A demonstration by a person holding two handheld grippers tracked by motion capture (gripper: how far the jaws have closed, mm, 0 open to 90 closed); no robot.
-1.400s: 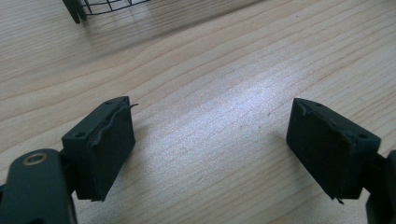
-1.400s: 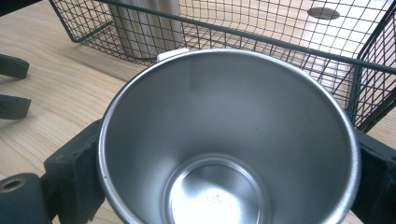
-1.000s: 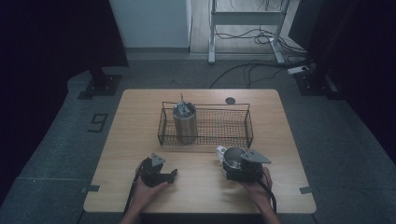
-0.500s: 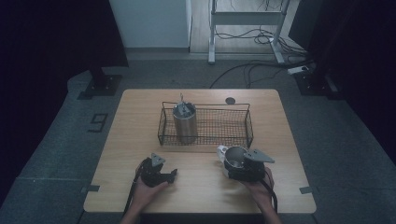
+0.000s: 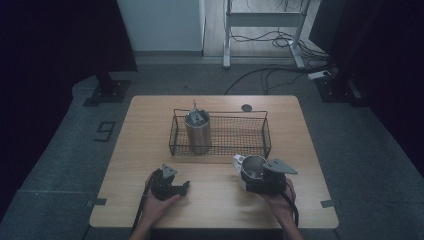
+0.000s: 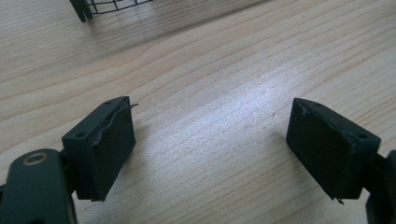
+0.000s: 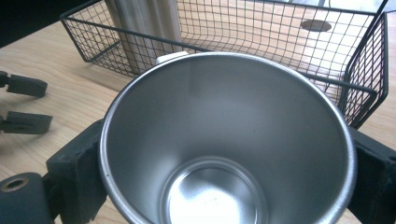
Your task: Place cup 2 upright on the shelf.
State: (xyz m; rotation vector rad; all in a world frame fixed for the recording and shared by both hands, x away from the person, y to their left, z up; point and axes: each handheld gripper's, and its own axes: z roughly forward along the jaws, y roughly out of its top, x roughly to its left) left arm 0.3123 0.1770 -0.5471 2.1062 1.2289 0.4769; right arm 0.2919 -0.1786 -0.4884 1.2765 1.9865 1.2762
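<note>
Cup (image 7: 224, 154) of bare steel sits clamped between the right tongs (image 7: 224, 179), mouth toward their camera and empty inside. It is held low over the desk (image 5: 215, 205), just in front of the wire basket (image 5: 266, 132). Inside the basket, near its left end, a taller steel canister (image 5: 198, 131) stands upright. The left tongs (image 6: 210, 149) rest near the front edge, well apart from the cup, with their jaws spread and nothing between them.

Hardly anything has changed over the last second: both hands sit where they were and the grip on the cup is the same, so the lift over the basket's front wall seems not yet begun.

No brand or label can be read on the cup. The only mark is a 9-like figure (image 5: 105, 131) on the floor left of the desk.
</note>
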